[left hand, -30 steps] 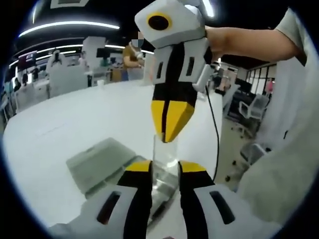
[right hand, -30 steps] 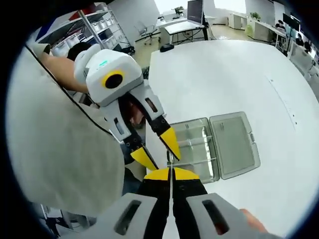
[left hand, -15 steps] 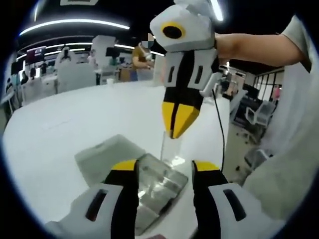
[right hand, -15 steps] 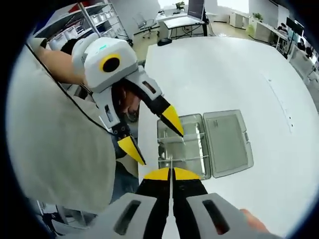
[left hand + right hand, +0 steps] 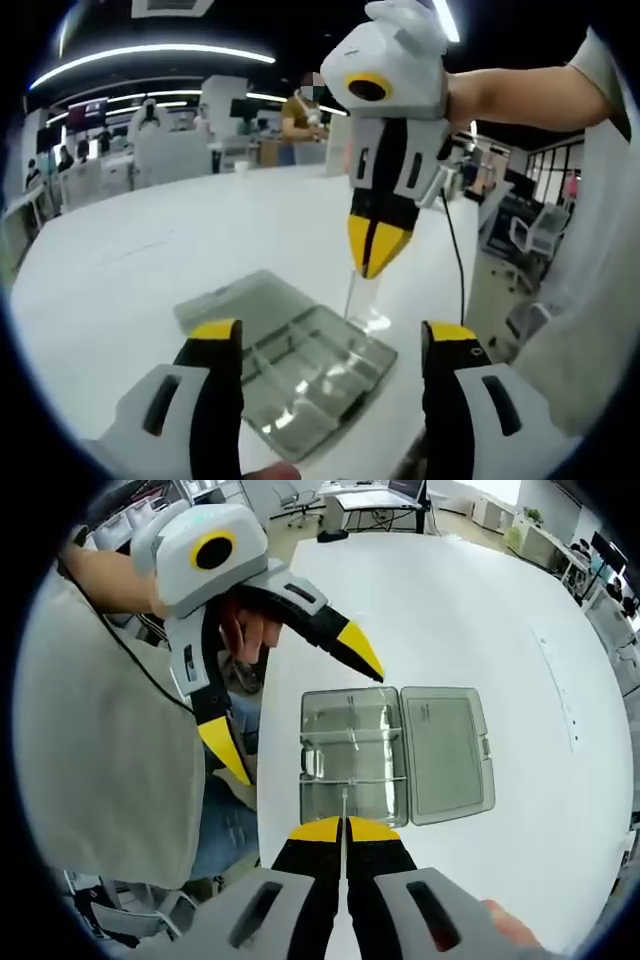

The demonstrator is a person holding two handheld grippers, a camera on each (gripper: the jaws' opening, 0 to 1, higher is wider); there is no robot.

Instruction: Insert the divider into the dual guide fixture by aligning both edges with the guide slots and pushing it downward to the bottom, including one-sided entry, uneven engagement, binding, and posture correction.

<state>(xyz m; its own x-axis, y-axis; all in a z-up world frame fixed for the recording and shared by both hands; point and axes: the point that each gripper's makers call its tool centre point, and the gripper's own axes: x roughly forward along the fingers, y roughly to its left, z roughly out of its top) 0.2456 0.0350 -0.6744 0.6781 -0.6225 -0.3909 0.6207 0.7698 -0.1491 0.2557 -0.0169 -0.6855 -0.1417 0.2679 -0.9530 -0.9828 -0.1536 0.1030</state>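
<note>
A clear plastic box lies on the white table with its lid folded open beside it. My right gripper points down over the box's near corner, shut on a thin clear divider that hangs just above the box. In the right gripper view the divider shows edge-on between my shut right gripper, above the box and lid. My left gripper is wide open with nothing between its fingers. From the right gripper view, the left gripper hovers left of the box.
The box sits near the table's edge, with the person's pale shirt just beyond it. The table stretches away bare past the lid. Office chairs and desks stand in the background.
My left gripper has opened wide, letting go of the divider, and drawn back from it. The right gripper keeps the divider and now holds it lower over the box.
</note>
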